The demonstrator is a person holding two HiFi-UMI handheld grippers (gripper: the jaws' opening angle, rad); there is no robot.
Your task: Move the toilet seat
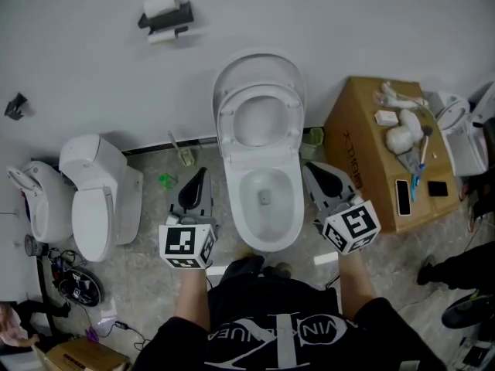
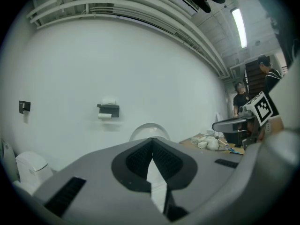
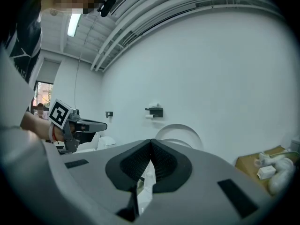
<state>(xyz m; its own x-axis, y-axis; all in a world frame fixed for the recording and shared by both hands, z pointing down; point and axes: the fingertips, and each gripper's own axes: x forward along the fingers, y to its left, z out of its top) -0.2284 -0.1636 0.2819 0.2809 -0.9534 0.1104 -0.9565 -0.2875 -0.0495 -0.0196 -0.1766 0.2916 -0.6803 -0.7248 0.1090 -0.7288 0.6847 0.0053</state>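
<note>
A white toilet (image 1: 263, 199) stands against the wall in the head view, its seat ring (image 1: 220, 122) and lid (image 1: 259, 62) both raised upright. My left gripper (image 1: 199, 173) hovers just left of the bowl, jaws shut and empty. To the right of the bowl my right gripper (image 1: 309, 166) hangs the same way, shut with nothing held. Neither touches the toilet. In the left gripper view the closed left gripper (image 2: 151, 142) points at the raised lid (image 2: 149, 129). The right gripper view shows the closed right gripper (image 3: 151, 142) below the lid (image 3: 180, 130).
Two more toilets (image 1: 97, 192) (image 1: 39, 199) stand at the left. A cardboard box (image 1: 360, 141) with small items sits right of the bowl, another toilet (image 1: 464, 134) beyond it. A paper holder (image 1: 165, 14) hangs on the wall. A brush (image 1: 182, 153) stands by the base. People (image 2: 241, 100) stand at the right.
</note>
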